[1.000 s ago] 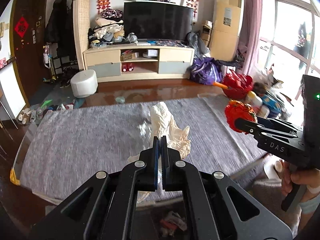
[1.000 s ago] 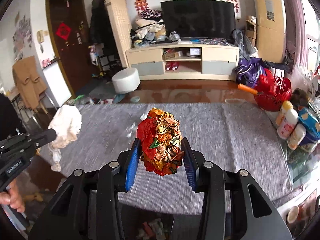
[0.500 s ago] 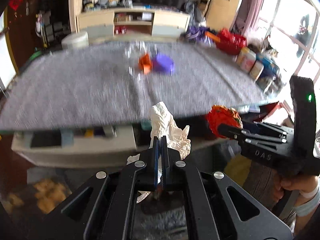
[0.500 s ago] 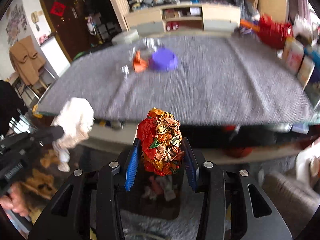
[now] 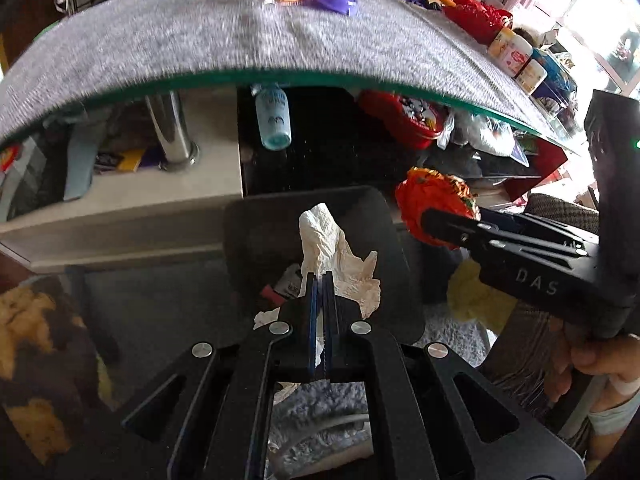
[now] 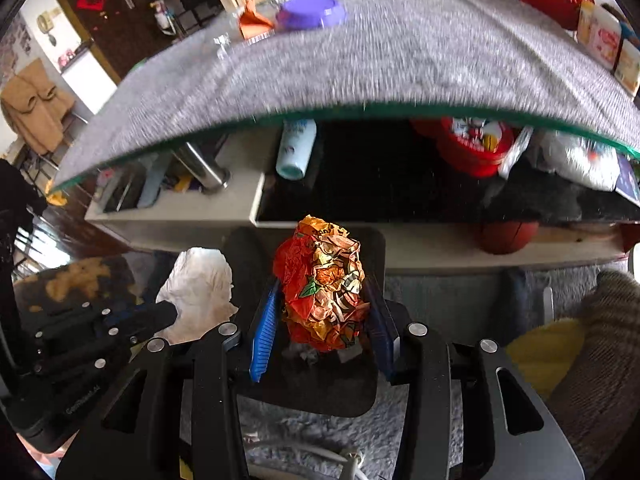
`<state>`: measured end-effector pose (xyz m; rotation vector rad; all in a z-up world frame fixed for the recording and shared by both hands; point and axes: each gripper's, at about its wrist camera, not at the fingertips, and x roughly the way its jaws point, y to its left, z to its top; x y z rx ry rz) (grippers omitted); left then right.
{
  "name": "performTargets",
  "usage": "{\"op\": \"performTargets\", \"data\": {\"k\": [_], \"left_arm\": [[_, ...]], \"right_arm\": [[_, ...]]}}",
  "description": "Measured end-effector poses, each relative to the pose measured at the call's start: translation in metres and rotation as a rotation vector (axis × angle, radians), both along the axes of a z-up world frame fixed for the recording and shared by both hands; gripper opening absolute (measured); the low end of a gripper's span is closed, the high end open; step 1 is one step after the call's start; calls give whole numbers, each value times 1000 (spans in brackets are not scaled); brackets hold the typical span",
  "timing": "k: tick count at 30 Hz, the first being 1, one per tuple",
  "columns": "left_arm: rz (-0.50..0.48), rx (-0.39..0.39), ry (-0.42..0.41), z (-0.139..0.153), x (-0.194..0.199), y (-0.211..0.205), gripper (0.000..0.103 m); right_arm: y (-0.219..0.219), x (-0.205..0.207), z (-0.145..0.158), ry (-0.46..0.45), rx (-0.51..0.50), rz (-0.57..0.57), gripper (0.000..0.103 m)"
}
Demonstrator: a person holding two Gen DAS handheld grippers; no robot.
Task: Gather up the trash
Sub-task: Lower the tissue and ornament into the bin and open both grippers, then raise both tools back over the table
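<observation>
My left gripper (image 5: pixel 320 280) is shut on a crumpled white tissue (image 5: pixel 332 248) and holds it over a black trash bin (image 5: pixel 256 232) on the floor. My right gripper (image 6: pixel 322 300) is shut on a crumpled orange-red wrapper (image 6: pixel 322 280), also above the black bin (image 6: pixel 312 388). The wrapper shows in the left wrist view (image 5: pixel 432 196), at the bin's right rim. The tissue shows in the right wrist view (image 6: pixel 200 292), left of the wrapper. Some litter lies inside the bin.
The grey-clothed glass table (image 5: pixel 200 48) is ahead and above, with a purple lid (image 6: pixel 312 12) and orange paper (image 6: pixel 252 20) on it. Its lower shelf holds a blue bottle (image 5: pixel 274 116) and a red tub (image 6: pixel 472 144). A basketball (image 6: pixel 506 236) lies right.
Both grippers have come down off the table top and tilted downward, carrying the tissue and the wrapper to above the black bin in front of the table.
</observation>
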<state>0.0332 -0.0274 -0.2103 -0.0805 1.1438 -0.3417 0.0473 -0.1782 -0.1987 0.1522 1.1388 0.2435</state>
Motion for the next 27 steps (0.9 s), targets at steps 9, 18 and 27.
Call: {"op": "performTargets", "data": {"k": [9, 18, 27], "left_arm": [[-22, 9, 31, -12, 4, -3, 9], [6, 36, 19, -7, 7, 4, 44], [51, 105, -57, 31, 11, 15, 95]], "right_arm": [[7, 6, -10, 34, 7, 9, 47], [-5, 11, -6, 29, 15, -47, 69], [-27, 19, 28, -19, -4, -126, 94]]}}
